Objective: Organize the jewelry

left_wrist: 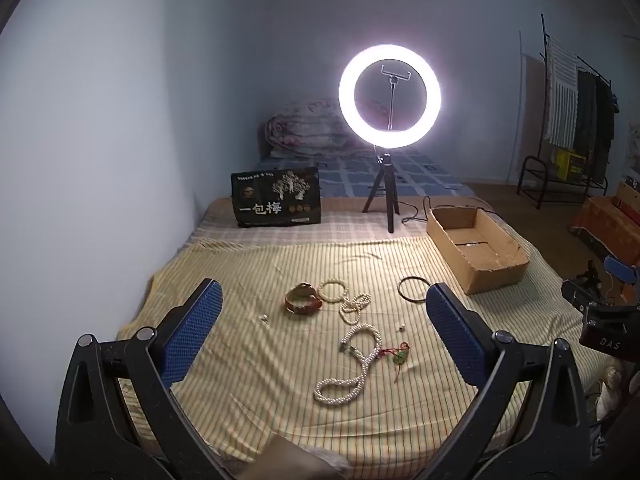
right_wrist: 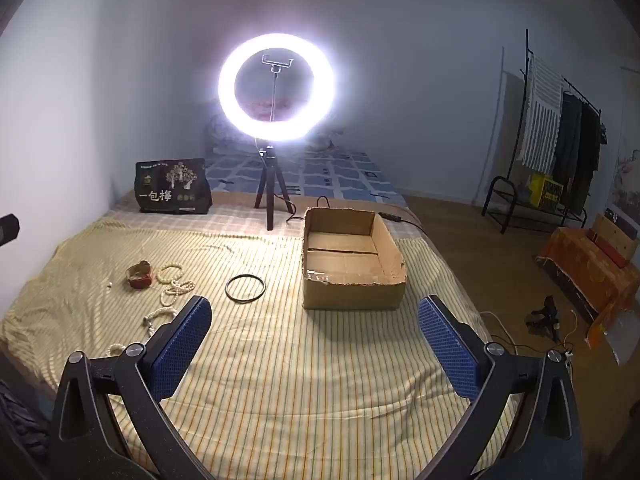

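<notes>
Jewelry lies on a striped cloth: a thick pearl necklace, a red cord charm, a brown bangle, a cream bead bracelet, a thin pearl strand, a black ring bangle and two small earrings. An open, empty cardboard box stands at the right. My left gripper is open above the pile. My right gripper is open and empty in front of the box, with the black bangle to its left.
A lit ring light on a tripod stands at the back of the bed, its cable running behind the box. A dark snack bag stands at the back left. A wall runs along the left. A clothes rack is far right.
</notes>
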`<action>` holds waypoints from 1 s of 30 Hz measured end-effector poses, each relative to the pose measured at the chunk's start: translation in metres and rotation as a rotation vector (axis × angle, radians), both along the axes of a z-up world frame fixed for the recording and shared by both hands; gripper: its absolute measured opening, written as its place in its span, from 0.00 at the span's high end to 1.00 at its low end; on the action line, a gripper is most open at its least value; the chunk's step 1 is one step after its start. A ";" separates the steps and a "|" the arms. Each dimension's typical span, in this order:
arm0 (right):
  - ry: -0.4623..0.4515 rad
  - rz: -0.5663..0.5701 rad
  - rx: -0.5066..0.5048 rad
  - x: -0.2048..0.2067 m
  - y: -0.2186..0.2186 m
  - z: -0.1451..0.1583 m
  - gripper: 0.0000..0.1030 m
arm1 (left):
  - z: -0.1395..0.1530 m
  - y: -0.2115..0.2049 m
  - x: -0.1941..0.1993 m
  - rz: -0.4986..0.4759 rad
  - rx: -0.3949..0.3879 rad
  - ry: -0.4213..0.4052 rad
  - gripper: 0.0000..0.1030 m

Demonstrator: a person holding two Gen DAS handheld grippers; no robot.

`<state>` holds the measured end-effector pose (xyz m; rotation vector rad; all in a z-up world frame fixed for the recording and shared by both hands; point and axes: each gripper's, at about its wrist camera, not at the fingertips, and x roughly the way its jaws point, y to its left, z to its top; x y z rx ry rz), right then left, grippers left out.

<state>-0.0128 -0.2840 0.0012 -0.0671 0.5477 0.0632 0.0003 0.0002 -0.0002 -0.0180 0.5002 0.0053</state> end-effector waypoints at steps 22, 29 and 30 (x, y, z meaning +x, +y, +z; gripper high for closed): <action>0.006 0.001 0.009 0.001 -0.001 0.000 0.01 | 0.004 -0.004 -0.002 -0.011 0.013 -0.019 0.00; 0.007 0.002 0.011 0.000 -0.001 0.000 0.01 | 0.004 -0.005 0.000 -0.013 0.013 -0.019 0.00; 0.007 0.002 0.011 0.000 -0.001 0.000 0.01 | 0.004 -0.005 -0.002 -0.012 0.013 -0.021 0.00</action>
